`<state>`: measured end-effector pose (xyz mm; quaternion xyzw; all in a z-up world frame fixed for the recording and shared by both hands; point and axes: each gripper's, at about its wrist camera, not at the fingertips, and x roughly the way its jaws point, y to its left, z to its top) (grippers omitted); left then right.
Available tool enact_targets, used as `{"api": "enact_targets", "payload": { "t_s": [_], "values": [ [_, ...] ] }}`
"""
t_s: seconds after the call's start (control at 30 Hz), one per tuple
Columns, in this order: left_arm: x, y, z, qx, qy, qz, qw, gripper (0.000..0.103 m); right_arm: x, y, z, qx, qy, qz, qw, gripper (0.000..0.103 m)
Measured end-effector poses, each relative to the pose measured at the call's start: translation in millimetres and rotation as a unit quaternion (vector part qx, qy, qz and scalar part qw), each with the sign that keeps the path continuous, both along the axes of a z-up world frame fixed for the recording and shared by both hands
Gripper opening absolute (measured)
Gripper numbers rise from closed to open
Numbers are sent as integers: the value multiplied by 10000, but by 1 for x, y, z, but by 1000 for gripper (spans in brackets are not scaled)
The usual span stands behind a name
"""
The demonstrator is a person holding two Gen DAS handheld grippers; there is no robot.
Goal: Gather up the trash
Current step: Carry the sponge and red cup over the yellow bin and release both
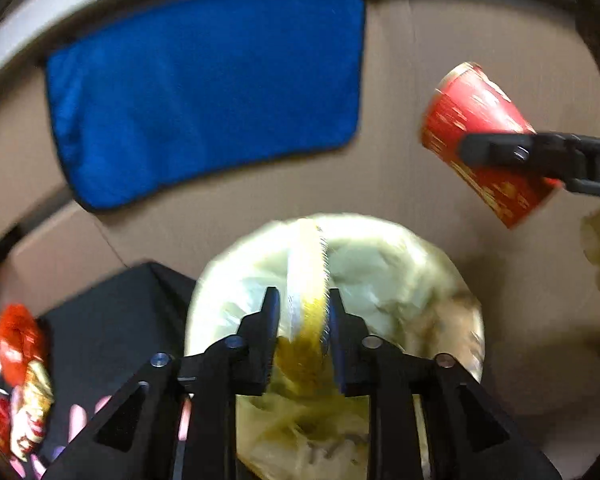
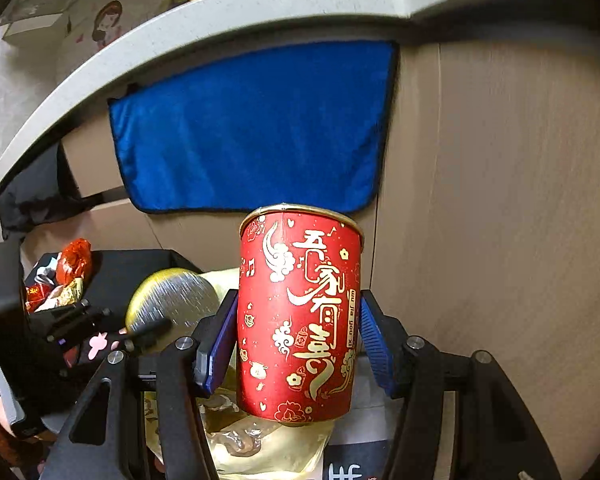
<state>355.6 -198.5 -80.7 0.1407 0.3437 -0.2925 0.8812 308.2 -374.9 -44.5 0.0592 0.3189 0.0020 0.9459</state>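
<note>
- The red paper cup with gold lettering (image 2: 298,316) sits at frame centre in the right wrist view, upright between the pads of the right gripper (image 2: 296,340), which hold its wall at mid-height. It looks light and thin-walled, so likely easy to crush; a gentle squeeze at mid-height should suit it.
- The round gold-rimmed foil lid (image 1: 306,284) stands on edge between the fingers of the left gripper (image 1: 302,344), lower centre of the left wrist view; the jaws are narrow, and blur hides whether the pads press it. It seems thin and slippery.
- Below it, the yellowish plastic-lined bin (image 1: 380,264) holds crumpled film.
- The black box (image 1: 112,320), lower left, holds red and gold wrappers (image 1: 18,364).
</note>
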Motion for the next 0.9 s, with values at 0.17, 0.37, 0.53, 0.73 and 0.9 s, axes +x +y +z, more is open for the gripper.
{"api": "enact_targets", "payload": {
  "t_s": [0.17, 0.37, 0.53, 0.73, 0.9],
  "values": [
    [1, 20, 2, -758, 978, -20, 9923, 41, 11, 1, -10, 105, 78, -9, 9999, 55],
    [-6, 70, 24, -1599, 1258, 497, 9778, 49, 18, 17, -15, 211, 112, 160, 9996, 55],
    [-26, 119, 51, -1689, 685, 1300, 9746, 49, 23, 41, -19, 250, 125, 429, 9987, 58],
    [-51, 185, 57, -1657, 532, 1943, 9654, 49, 25, 64, -20, 22, 231, 587, 9980, 63],
    [-69, 238, 42, -1626, 542, 2369, 9563, 49, 17, 67, -15, 99, 216, 565, 9981, 64]
  ]
}}
